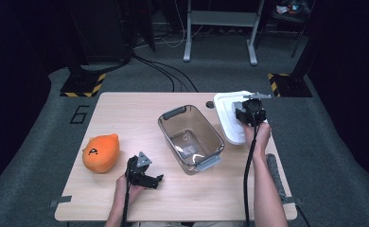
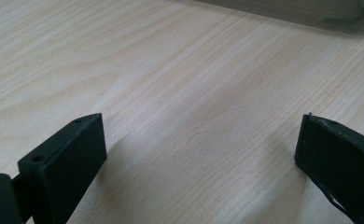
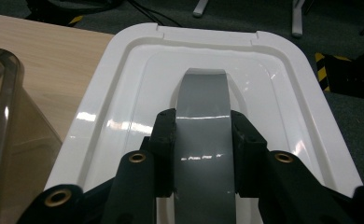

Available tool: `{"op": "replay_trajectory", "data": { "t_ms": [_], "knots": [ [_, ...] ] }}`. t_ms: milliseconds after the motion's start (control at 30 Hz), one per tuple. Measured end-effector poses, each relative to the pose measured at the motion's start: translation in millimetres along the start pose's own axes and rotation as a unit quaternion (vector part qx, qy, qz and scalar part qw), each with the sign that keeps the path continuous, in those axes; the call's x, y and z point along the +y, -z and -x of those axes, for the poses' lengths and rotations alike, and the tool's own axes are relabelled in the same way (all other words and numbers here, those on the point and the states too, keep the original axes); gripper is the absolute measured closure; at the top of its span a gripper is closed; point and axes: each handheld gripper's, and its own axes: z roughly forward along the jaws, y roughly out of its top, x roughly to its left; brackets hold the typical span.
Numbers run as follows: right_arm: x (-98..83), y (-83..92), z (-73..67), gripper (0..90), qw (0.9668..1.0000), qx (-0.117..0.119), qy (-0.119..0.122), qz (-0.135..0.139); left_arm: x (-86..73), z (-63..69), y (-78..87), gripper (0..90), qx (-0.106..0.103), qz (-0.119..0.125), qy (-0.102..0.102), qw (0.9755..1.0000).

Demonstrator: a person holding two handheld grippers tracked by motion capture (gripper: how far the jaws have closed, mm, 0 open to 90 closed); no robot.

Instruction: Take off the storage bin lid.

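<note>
Right gripper point(image 3: 202, 154) pinches the grey handle point(image 3: 202, 116) of the white lid point(image 3: 124, 93), seemingly to carry it to the clear bin point(image 1: 190, 138), while left gripper point(image 2: 201, 158) rests spread.

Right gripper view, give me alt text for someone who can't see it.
The right gripper has its two black jaws closed on the grey handle of a white lid lying at the wooden table's edge. A clear plastic bin sits at the left, with dark floor beyond.
</note>
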Motion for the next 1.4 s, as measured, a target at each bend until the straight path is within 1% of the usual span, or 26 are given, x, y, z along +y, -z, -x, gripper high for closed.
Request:
{"op": "replay_trajectory", "data": {
  "t_ms": [33, 167, 200, 267, 300, 367, 433, 633, 667, 733, 933, 1000, 1100, 1200, 1233, 1333, 1400],
  "knots": [
    [-1.7, -4.8, 1.7, 66.2, 1.0000, -0.003, -0.003, -0.001, 0.0, 0.0, 0.0, 1.9, 0.000, 0.000, 0.000, 1.0000],
    [-4.5, -12.6, 3.2, 66.2, 0.9999, -0.008, -0.006, -0.006, 0.0, 0.0, 0.0, 1.9, 0.000, 0.000, 0.000, 1.0000],
    [-5.2, -14.9, 3.0, 66.2, 0.9999, -0.009, -0.013, -0.006, 0.0, 0.1, 0.0, 2.0, 0.000, -0.001, 0.001, 1.0000],
    [-6.5, -16.8, 4.2, 66.2, 0.9999, -0.010, -0.009, -0.006, 0.0, 0.1, 0.1, 1.9, 0.000, -0.001, 0.001, 1.0000],
    [-8.7, -22.3, 3.4, 66.2, 0.9997, -0.011, -0.018, -0.008, 0.0, 0.0, 0.2, 2.0, 0.000, -0.001, 0.000, 1.0000],
    [-9.6, -23.9, 3.0, 66.2, 0.9997, -0.012, -0.017, -0.010, 0.0, 0.0, 0.2, 2.0, 0.001, -0.001, -0.001, 1.0000],
    [-13.4, -30.3, 1.5, 66.2, 0.9997, -0.013, -0.015, -0.015, 0.0, 0.0, 0.2, 2.0, 0.000, -0.001, -0.001, 1.0000],
    [-19.3, -39.5, -0.7, 66.2, 0.9995, -0.015, -0.021, -0.017, 0.0, 0.1, 0.2, 2.0, 0.000, -0.001, -0.001, 1.0000],
    [-20.6, -40.9, 0.0, 66.2, 0.9996, -0.015, -0.017, -0.018, 0.0, 0.1, 0.2, 2.0, 0.000, -0.001, -0.001, 1.0000],
    [-22.8, -44.3, -0.6, 66.2, 0.9994, -0.014, -0.026, -0.018, 0.0, 0.1, 0.2, 2.0, 0.000, -0.001, -0.001, 1.0000],
    [-29.2, -52.1, -0.1, 66.2, 0.9993, -0.012, -0.028, -0.022, -0.1, 0.1, 0.2, 2.1, 0.000, 0.000, -0.001, 1.0000],
    [-33.5, -56.2, 0.8, 66.2, 0.9990, -0.017, -0.031, -0.026, -0.1, 0.2, 0.2, 2.1, 0.000, 0.000, -0.001, 1.0000],
    [-37.7, -60.9, 1.8, 66.2, 0.9989, -0.017, -0.034, -0.029, -0.2, 0.2, 0.0, 2.1, 0.000, 0.002, -0.001, 1.0000],
    [-40.5, -64.6, 2.0, 66.2, 0.9985, -0.018, -0.041, -0.031, -0.2, 0.2, 0.0, 2.1, 0.000, 0.002, -0.001, 1.0000],
    [-41.1, -66.0, 2.1, 66.1, 0.9987, -0.019, -0.036, -0.031, -0.2, 0.2, 0.0, 2.1, 0.000, 0.002, -0.001, 1.0000],
    [-42.9, -69.5, 1.1, 66.2, 0.9985, -0.020, -0.037, -0.034, -0.2, 0.2, 0.0, 2.1, 0.000, 0.002, -0.001, 1.0000],
    [-44.3, -71.8, -0.4, 66.2, 0.9983, -0.021, -0.044, -0.034, -0.2, 0.2, 0.0, 2.1, 0.000, 0.002, -0.001, 1.0000]
  ]
}}
